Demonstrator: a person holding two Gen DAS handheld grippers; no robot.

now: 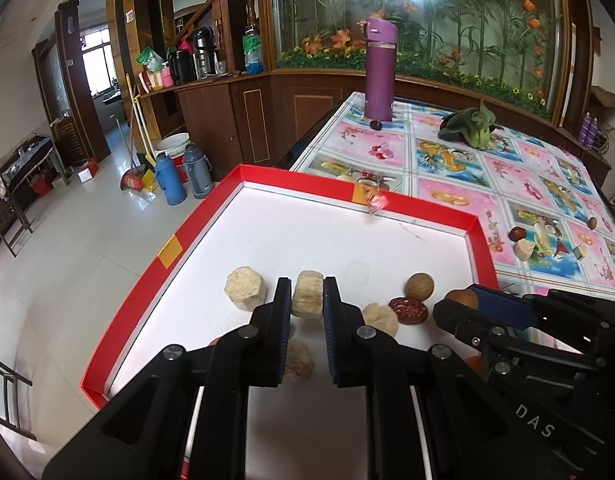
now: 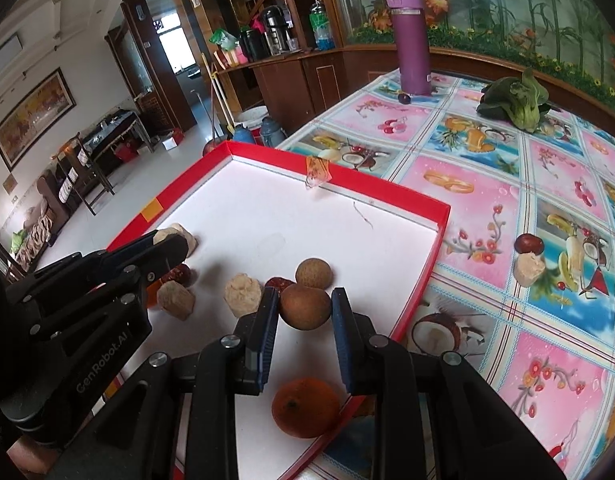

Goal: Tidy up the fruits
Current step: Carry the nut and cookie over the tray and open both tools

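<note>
Red cardboard walls frame the white-floored tray (image 1: 123, 322) that sits on the table's left end, and we work inside it with both tools. At its left side a pale six-sided block (image 1: 245, 288) rests on the floor. Just right of it our left gripper (image 1: 306, 294) is clenched on a pale ribbed cylinder (image 1: 307, 294), held upright between the pads. Next come a rough pale lump (image 2: 243, 294), a dark red date (image 1: 408, 309) and a round tan fruit (image 2: 313, 273), close together. Our right gripper (image 2: 305, 306) grasps a brown round fruit (image 2: 305, 306) over the tray floor, with an orange (image 2: 305, 407) lying beneath it near the right wall. Farther right, on the patterned tablecloth (image 2: 479, 208), lie another date (image 2: 528, 243) and a pale chunk (image 2: 528, 268), touching.
</note>
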